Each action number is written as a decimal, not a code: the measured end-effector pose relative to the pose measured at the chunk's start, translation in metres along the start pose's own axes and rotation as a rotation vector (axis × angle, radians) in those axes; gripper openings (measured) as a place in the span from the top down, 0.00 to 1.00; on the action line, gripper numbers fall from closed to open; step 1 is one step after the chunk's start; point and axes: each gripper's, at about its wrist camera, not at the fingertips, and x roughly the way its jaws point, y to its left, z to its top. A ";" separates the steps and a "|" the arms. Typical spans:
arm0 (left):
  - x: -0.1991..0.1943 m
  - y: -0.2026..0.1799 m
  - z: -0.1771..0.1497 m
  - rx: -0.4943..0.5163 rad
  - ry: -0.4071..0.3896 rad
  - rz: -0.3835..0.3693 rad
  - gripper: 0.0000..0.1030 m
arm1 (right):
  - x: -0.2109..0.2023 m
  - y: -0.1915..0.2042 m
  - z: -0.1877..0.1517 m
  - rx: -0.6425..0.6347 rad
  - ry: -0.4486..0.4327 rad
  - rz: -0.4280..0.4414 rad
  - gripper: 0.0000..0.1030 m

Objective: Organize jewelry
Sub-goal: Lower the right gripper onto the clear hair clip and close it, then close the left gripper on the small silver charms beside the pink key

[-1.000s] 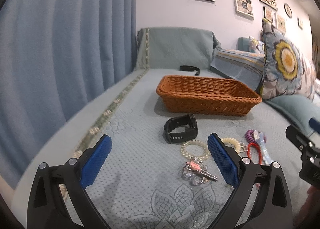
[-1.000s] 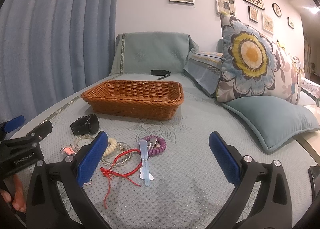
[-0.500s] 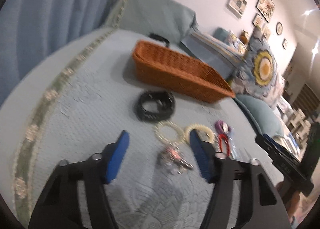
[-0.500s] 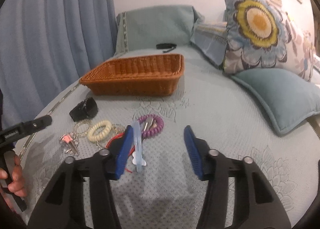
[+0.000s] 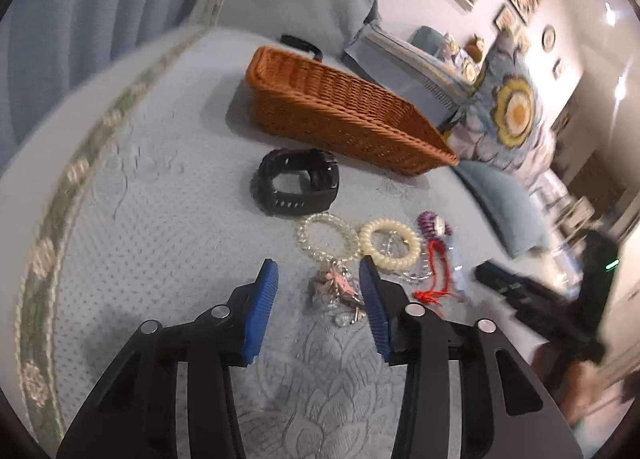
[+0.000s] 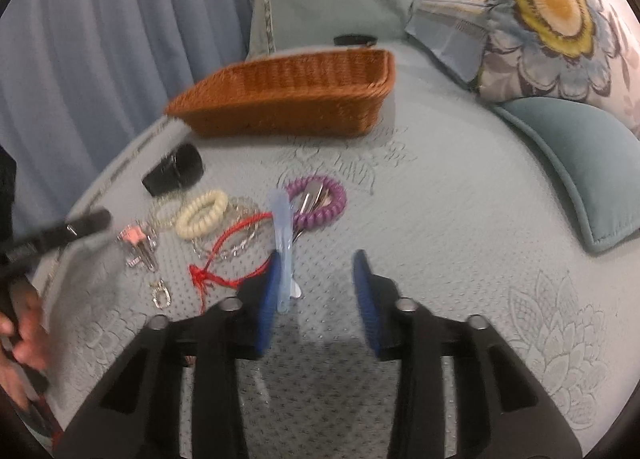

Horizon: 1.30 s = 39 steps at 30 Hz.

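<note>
Jewelry lies on a pale blue bedcover in front of a brown wicker basket (image 5: 340, 107) (image 6: 288, 95). My left gripper (image 5: 319, 275) hovers low with its jaws closing. A pink charm cluster (image 5: 334, 291) (image 6: 138, 243) lies between the blue pads, which do not press on it. Beyond it are a clear bead bracelet (image 5: 326, 237), a cream spiral tie (image 5: 390, 245) (image 6: 202, 213) and a black watch (image 5: 296, 183) (image 6: 176, 171). My right gripper (image 6: 318, 263) is closing too. A light blue hair clip (image 6: 282, 227) runs along its left pad, near a purple spiral tie (image 6: 320, 205) and a red cord (image 6: 228, 255).
A floral pillow (image 6: 556, 15) and a teal cushion (image 6: 572, 155) border the right side. A black strap (image 6: 354, 39) lies behind the basket. A blue curtain (image 5: 80, 11) hangs left, beyond the bedcover's embroidered edge (image 5: 44, 259). A hand (image 6: 24, 327) holds the left gripper.
Both grippers have tipped downward and come closer to the jewelry. Their jaws have narrowed from wide open to about a third of that width.
</note>
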 end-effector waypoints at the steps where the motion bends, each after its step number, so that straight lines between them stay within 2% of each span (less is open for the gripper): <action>1: -0.001 0.004 0.000 -0.019 0.003 -0.018 0.62 | 0.004 0.002 0.000 -0.006 0.013 -0.006 0.72; 3: -0.003 0.004 0.001 -0.029 -0.008 -0.023 0.62 | 0.008 0.005 0.000 -0.016 0.025 -0.014 0.72; 6: 0.010 -0.012 -0.002 0.021 0.019 -0.004 0.59 | 0.014 0.009 0.001 -0.028 0.043 -0.022 0.72; 9: 0.027 -0.039 -0.011 0.132 0.047 0.075 0.59 | 0.016 0.013 0.001 -0.048 0.051 -0.041 0.72; 12: 0.040 -0.050 -0.017 0.195 0.058 0.168 0.59 | 0.017 0.017 0.001 -0.069 0.057 -0.054 0.72; 16: 0.038 -0.052 -0.018 0.234 0.071 0.217 0.59 | 0.017 0.020 0.000 -0.085 0.058 -0.064 0.72; 19: 0.027 -0.042 -0.018 0.239 0.102 0.213 0.60 | 0.017 0.019 0.001 -0.081 0.058 -0.057 0.75; 24: 0.013 -0.022 -0.013 0.208 0.091 0.248 0.60 | 0.016 0.022 0.000 -0.093 0.056 -0.057 0.82; 26: 0.010 -0.017 -0.013 0.173 0.088 0.214 0.63 | 0.016 0.023 0.000 -0.096 0.055 -0.059 0.82; 29: 0.009 -0.025 -0.016 0.180 0.088 0.128 0.60 | 0.016 0.022 -0.001 -0.082 0.055 -0.045 0.82; 31: 0.012 -0.034 -0.019 0.217 0.089 0.128 0.60 | 0.015 0.021 -0.001 -0.076 0.055 -0.038 0.82; 33: 0.019 -0.040 -0.022 0.241 0.094 0.163 0.61 | 0.015 0.022 -0.001 -0.079 0.055 -0.041 0.82; 34: 0.025 -0.042 -0.023 0.247 0.103 0.177 0.62 | 0.016 0.022 0.000 -0.082 0.055 -0.045 0.82; 37: 0.029 -0.049 -0.027 0.288 0.098 0.216 0.74 | 0.017 0.023 0.000 -0.093 0.058 -0.058 0.82; 38: 0.029 -0.050 -0.028 0.295 0.098 0.220 0.87 | 0.018 0.024 0.000 -0.100 0.061 -0.062 0.82; 39: 0.028 -0.049 -0.029 0.298 0.098 0.225 0.90 | 0.018 0.025 0.000 -0.104 0.060 -0.067 0.82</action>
